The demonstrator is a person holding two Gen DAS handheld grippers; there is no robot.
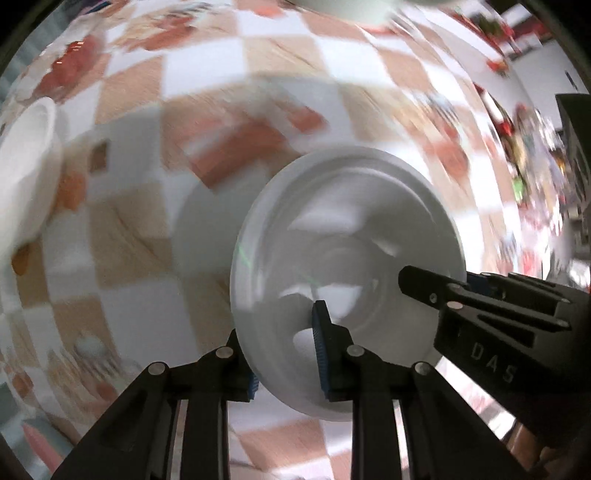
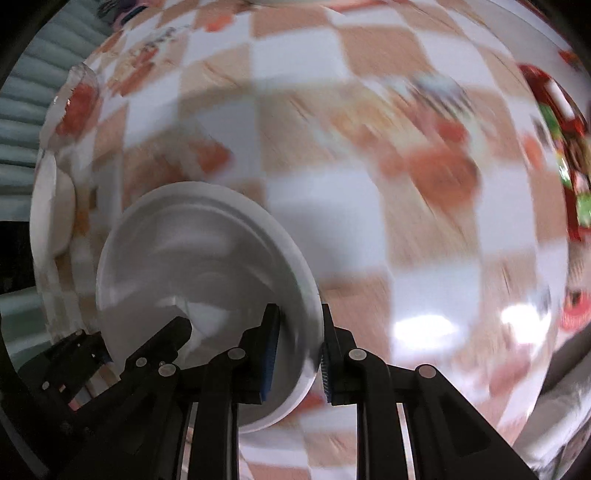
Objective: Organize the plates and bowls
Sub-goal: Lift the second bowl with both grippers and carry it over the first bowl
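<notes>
Held dish: a white bowl (image 1: pixel 347 266) hangs in the air above the table, its hollow facing both cameras; it is the same bowl (image 2: pixel 199 280) in the right wrist view.
Left gripper (image 1: pixel 286 350): its jaws are closed on the bowl's near rim, one blue pad inside the hollow, the other behind the wall.
Right gripper (image 2: pixel 299 354): its jaws pinch the opposite rim, wall between the pads; in the left wrist view this gripper (image 1: pixel 417 284) reaches in from the right.
Surface below: a checkered tablecloth (image 1: pixel 266 59), tan and white squares with printed food pictures, heavily blurred.
Other dishes: a white plate or shallow bowl (image 1: pixel 26 177) lies at the left edge of the table; blur hides which. Another pale dish (image 1: pixel 347 9) shows at the far top edge. A clear glass dish (image 2: pixel 75 99) sits far left in the right wrist view.
Progress: judged early to middle. One bowl is lifted but not set down; no finished stack is visible, and at least two other white dishes lie well apart, so gathering them likely remains.
Risk: two rim grips on one bowl could twist it.
</notes>
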